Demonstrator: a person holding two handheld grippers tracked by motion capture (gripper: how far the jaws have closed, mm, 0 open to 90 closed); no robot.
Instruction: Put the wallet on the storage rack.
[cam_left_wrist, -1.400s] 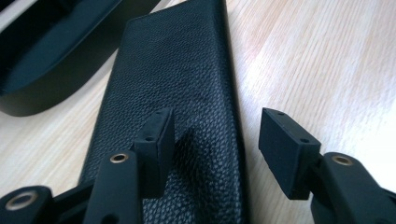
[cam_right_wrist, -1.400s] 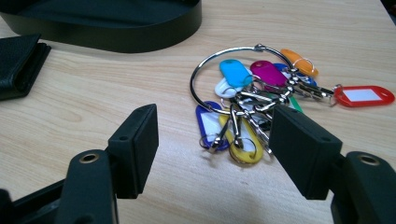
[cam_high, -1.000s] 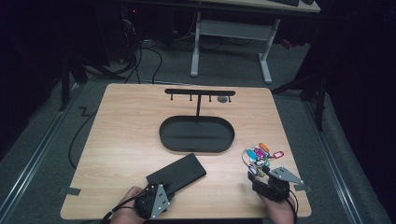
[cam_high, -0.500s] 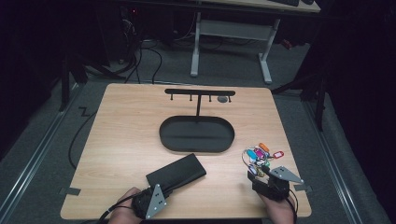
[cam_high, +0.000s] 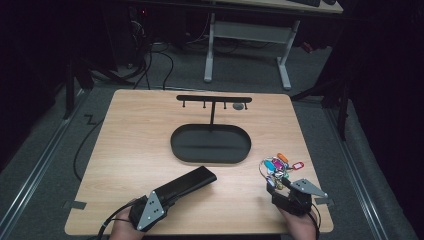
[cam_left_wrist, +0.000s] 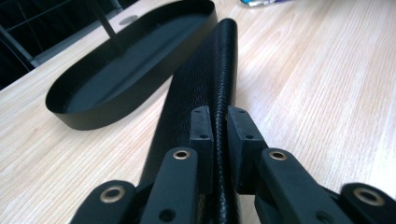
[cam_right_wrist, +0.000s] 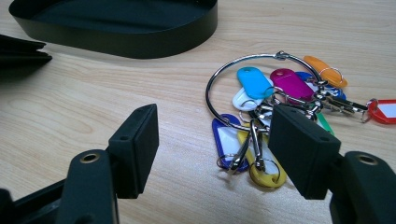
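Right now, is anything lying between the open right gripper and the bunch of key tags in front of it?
Nothing visible does. The right gripper stands open just short of the bunch of key tags, with bare table between its jaws and the big metal ring. The black tray lies farther back, off to the side.

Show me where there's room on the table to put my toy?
Bare wood lies left of the black tray, and behind it beside the hook stand. It's crowded near the front: black wallet in the left gripper, key ring bunch by the right gripper.
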